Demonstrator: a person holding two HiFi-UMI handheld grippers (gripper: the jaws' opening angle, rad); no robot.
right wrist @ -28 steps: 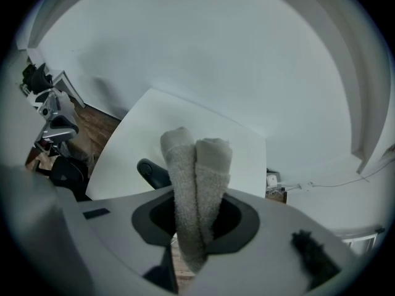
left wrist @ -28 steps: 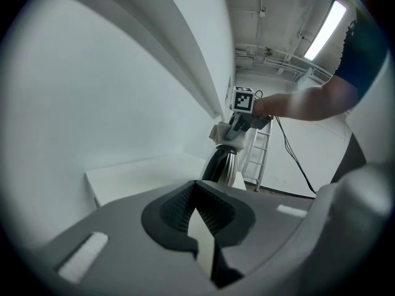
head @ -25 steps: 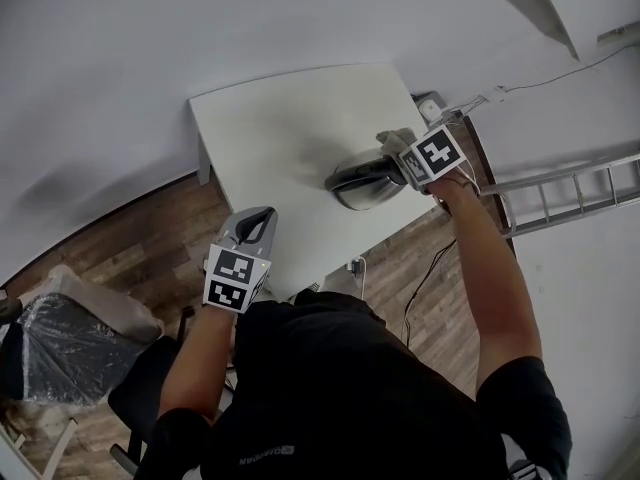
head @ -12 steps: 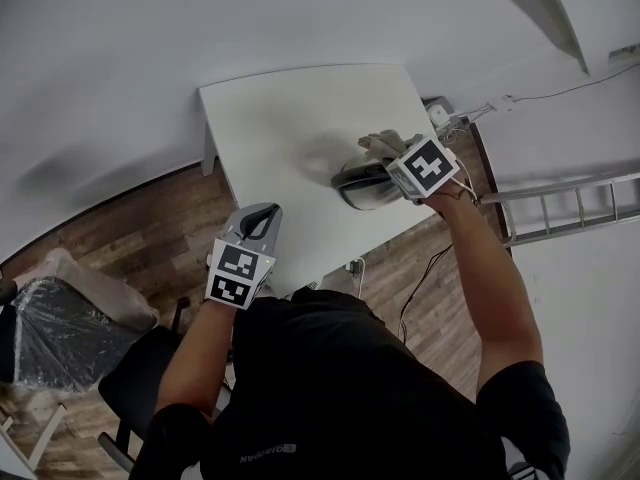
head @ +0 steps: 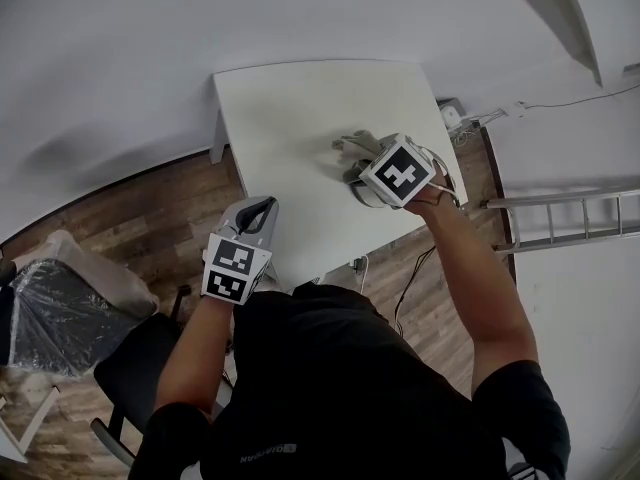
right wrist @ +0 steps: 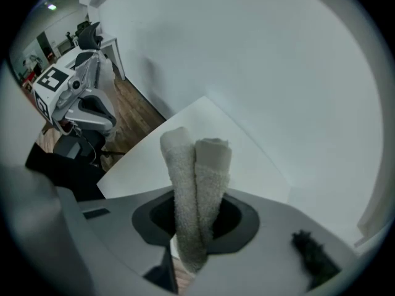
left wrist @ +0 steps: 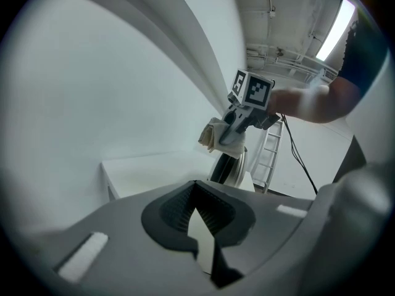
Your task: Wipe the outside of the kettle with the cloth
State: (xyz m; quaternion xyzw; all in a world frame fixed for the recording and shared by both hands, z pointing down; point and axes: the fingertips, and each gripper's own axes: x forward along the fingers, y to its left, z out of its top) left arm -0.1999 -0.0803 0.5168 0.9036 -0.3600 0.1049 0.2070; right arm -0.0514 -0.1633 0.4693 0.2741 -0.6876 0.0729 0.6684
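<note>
1. The white counter [head: 300, 108] is seen from above. It stands against a pale wall, on a wooden floor [head: 150, 218].
2. The kettle [head: 362, 194] stands on the counter near its right, near corner. In the head view it is largely covered by the right gripper [head: 372, 154] and that gripper's marker cube. In the left gripper view the kettle [left wrist: 229, 168] shows as a dark and silver body directly below that gripper [left wrist: 237, 123].
3. The cloth [head: 356, 146], pale and folded, is clamped between the fingers of the right gripper. In the right gripper view two rolled folds of the cloth [right wrist: 199, 177] rise out of the closed fingers and hide what lies beyond them.
4. In the left gripper view the cloth [left wrist: 212, 134] is bunched at the far, left side of the right gripper's fingers, at the top of the kettle. It appears to lie against the kettle's upper part, though contact cannot be confirmed.
5. The left gripper [head: 258, 214] is held over the near left edge of the counter, well apart from the kettle and the cloth. Its fingers are closed on each other at the tips and nothing is held between them. Only a sliver of the counter [left wrist: 154, 168] shows through the gap behind the tips.
6. A ladder [head: 560, 218] lies on the floor to the right of the counter. A chair wrapped in plastic [head: 60, 328] stands at the lower left.
</note>
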